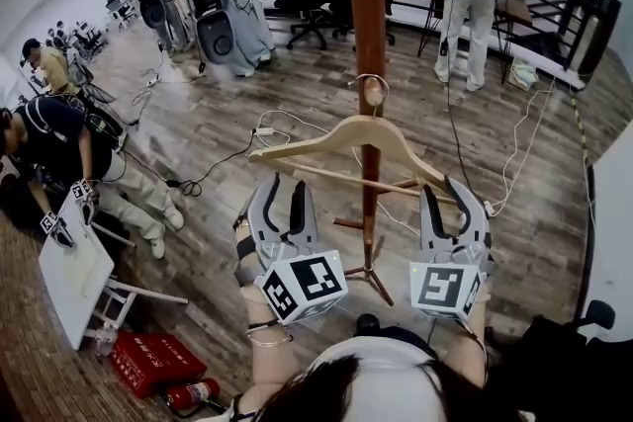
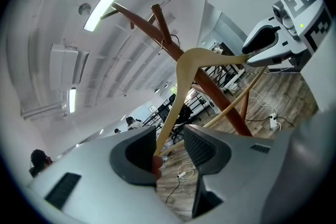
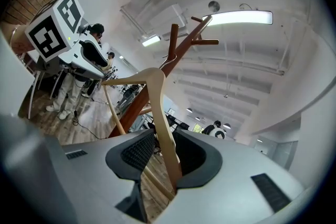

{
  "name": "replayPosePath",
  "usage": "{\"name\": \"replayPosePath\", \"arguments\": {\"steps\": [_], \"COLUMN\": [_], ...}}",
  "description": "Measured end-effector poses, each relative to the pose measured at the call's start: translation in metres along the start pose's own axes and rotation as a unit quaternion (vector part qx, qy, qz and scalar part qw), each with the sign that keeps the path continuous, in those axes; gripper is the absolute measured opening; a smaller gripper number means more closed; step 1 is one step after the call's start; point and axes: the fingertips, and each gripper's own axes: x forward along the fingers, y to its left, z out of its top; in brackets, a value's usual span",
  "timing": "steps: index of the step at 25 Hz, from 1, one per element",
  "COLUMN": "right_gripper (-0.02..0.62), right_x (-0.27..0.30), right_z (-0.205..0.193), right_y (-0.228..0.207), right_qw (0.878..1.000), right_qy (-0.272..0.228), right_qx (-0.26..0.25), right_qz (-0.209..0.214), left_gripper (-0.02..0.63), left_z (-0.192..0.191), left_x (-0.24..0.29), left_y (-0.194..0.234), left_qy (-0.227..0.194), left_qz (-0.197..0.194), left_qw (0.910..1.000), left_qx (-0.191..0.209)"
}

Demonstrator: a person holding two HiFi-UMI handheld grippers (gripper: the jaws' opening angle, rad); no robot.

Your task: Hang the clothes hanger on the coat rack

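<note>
A pale wooden clothes hanger (image 1: 356, 138) hangs level against the brown wooden coat rack (image 1: 366, 15). Its metal hook (image 1: 368, 79) loops over a round peg on the pole. My left gripper (image 1: 282, 198) is at the hanger's left end and my right gripper (image 1: 453, 203) at its right end. In the left gripper view the hanger's arm (image 2: 184, 71) passes between the jaws of the left gripper (image 2: 170, 147), resting on one pad with a gap to the other. In the right gripper view the hanger's arm (image 3: 157, 97) likewise leans on one pad of the right gripper (image 3: 163, 152). Both stand open.
The rack's feet (image 1: 371, 277) spread on the wood floor just ahead of me. Cables and a power strip (image 1: 262, 130) lie around it. A white board (image 1: 74, 272), a red box (image 1: 148, 361) and a fire extinguisher (image 1: 193, 395) sit at the lower left. People and office chairs stand farther off.
</note>
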Motion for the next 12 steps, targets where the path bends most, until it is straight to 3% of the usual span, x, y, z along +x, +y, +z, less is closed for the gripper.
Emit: {"name": "replayPosePath", "arguments": {"steps": [12], "right_gripper": [0.141], "right_x": [-0.03], "right_z": [0.004], "right_y": [0.005], "right_qw": [1.0], "right_qy": [-0.005], "right_qx": [0.007], "right_qz": [-0.005], "left_gripper": [0.156], "left_z": [0.002], "left_x": [-0.031], "left_y": [-0.002], "left_qy": [-0.012], "left_qz": [0.0], "left_qw": [0.9999], "left_qx": [-0.01]}}
